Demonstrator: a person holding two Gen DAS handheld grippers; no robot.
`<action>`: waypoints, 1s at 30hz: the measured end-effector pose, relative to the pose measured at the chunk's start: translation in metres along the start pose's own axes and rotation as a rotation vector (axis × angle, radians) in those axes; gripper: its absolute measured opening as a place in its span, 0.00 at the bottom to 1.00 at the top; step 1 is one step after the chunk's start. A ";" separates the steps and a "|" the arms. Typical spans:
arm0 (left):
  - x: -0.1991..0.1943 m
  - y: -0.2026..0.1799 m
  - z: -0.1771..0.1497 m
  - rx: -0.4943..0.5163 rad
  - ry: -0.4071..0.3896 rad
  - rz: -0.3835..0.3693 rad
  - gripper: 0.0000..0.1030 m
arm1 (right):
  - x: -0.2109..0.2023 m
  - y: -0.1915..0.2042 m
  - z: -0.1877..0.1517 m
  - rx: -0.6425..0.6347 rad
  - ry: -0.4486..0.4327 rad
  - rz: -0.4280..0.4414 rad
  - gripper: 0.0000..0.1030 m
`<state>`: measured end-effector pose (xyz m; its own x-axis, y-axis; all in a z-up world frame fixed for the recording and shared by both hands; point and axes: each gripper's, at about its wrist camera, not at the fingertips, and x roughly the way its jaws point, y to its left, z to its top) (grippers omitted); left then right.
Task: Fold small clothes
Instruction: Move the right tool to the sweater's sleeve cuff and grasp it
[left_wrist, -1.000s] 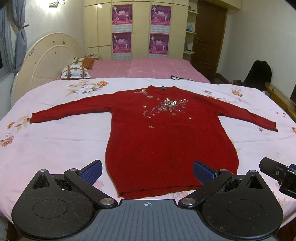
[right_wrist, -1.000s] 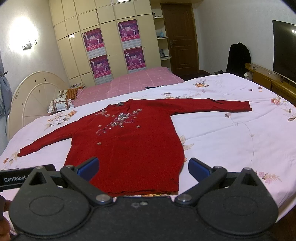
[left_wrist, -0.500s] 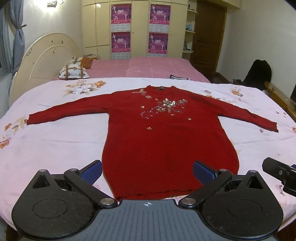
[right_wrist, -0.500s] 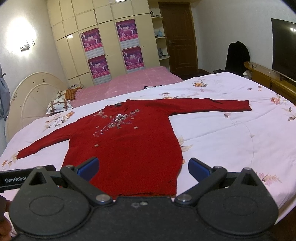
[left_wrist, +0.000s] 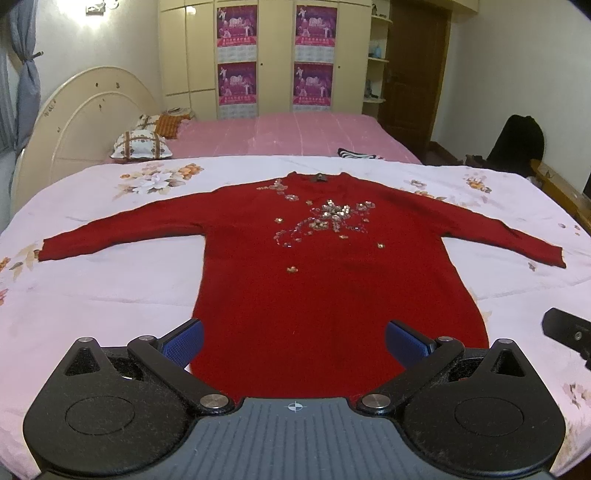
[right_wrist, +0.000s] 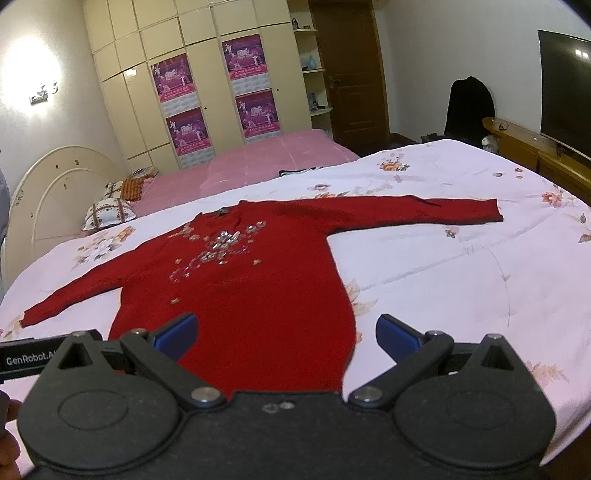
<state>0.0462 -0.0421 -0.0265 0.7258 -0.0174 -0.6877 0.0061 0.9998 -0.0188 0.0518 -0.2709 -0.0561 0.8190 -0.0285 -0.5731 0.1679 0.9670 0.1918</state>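
Note:
A red long-sleeved sweater (left_wrist: 325, 280) with a sequin flower on the chest lies flat on the flowered bedspread (left_wrist: 103, 280), sleeves spread to both sides, hem toward me. My left gripper (left_wrist: 294, 334) is open, held above the hem with nothing between its blue pads. In the right wrist view the same sweater (right_wrist: 251, 295) runs from lower left to upper right. The right gripper (right_wrist: 286, 328) is open too, over the hem's right corner. Part of the right gripper's body (left_wrist: 567, 330) shows at the right edge of the left wrist view.
A second bed with a pink cover (left_wrist: 280, 136) and pillows (left_wrist: 142, 146) stands behind. A cream headboard (left_wrist: 85, 122) is at the left. Wardrobe doors with posters (left_wrist: 275, 55) fill the back wall. A wooden cabinet (right_wrist: 528, 147) with a television runs along the right.
Both grippers have moved forward over the bed, so the sweater's hem now lies under the fingers. Both stay open.

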 end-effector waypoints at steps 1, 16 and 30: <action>0.005 -0.001 0.002 -0.005 0.002 -0.004 1.00 | 0.001 -0.001 0.002 -0.005 -0.007 -0.005 0.99; 0.100 -0.032 0.047 0.018 0.024 -0.009 1.00 | 0.085 -0.058 0.045 0.038 0.023 -0.106 0.98; 0.192 -0.090 0.091 0.067 0.074 -0.014 1.00 | 0.181 -0.112 0.075 0.126 0.100 -0.110 0.77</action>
<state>0.2475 -0.1343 -0.0912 0.6728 -0.0290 -0.7393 0.0631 0.9978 0.0182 0.2229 -0.4037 -0.1216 0.7342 -0.1009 -0.6714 0.3260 0.9198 0.2183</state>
